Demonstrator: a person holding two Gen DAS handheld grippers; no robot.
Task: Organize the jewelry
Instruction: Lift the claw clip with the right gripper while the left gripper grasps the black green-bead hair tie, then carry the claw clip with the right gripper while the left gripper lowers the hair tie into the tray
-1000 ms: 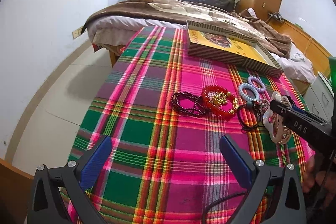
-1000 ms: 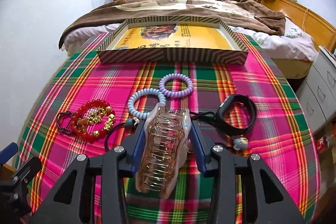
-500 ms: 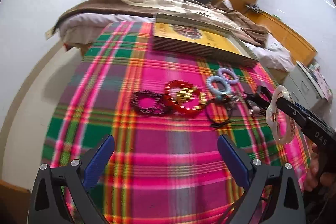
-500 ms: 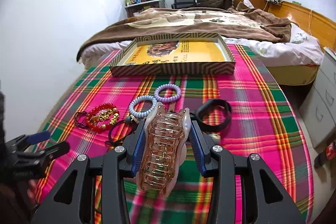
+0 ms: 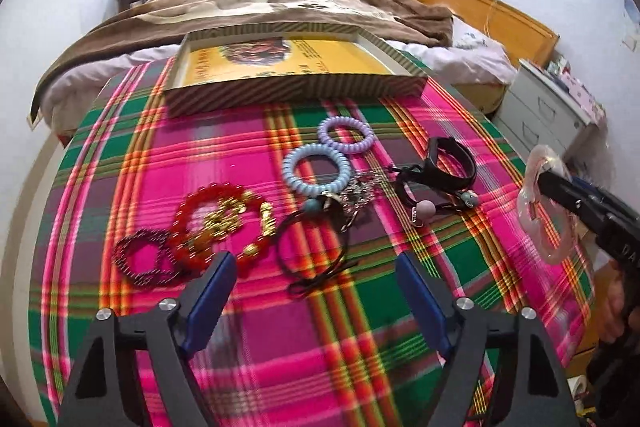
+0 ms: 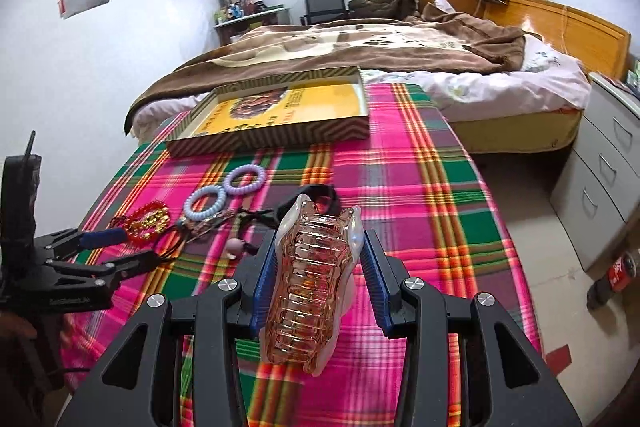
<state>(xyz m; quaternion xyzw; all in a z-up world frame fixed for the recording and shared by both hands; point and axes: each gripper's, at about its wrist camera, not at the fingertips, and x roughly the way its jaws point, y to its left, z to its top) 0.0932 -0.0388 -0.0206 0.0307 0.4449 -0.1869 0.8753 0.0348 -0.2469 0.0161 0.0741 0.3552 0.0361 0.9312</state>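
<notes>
While a brown blanket-covered bed [image 6: 360,47] fills the background, the table draped in a pink, green and orange plaid cloth [image 5: 256,367] spreads across the foreground of both views. At its far edge lies a shallow rectangular cardboard box with striped walls and a yellow printed floor [image 6: 280,107].

Nearer, the jewellery lies loose on the cloth in a rough row. A red bead bracelet with gold charms [image 5: 220,219] overlaps a dark maroon bead bracelet [image 5: 144,259] on its left. A thin black cord loop [image 5: 312,251] sits just right of them. Beyond it, a pale blue spiral hair tie [image 5: 316,167] touches a lilac spiral hair tie [image 5: 346,135]. A black band [image 5: 452,163] rests to the right, with a small pink bead [image 5: 426,207] near it.

The left gripper [image 5: 312,295] hovers low over the cloth near the cord loop, jaws spread wide and holding nothing. The right gripper [image 6: 316,267] is raised above the table's near right part, its blue-padded jaws clamped on a translucent pink ribbed hair claw clip [image 6: 308,287], off the cloth and well short of the box.
</notes>
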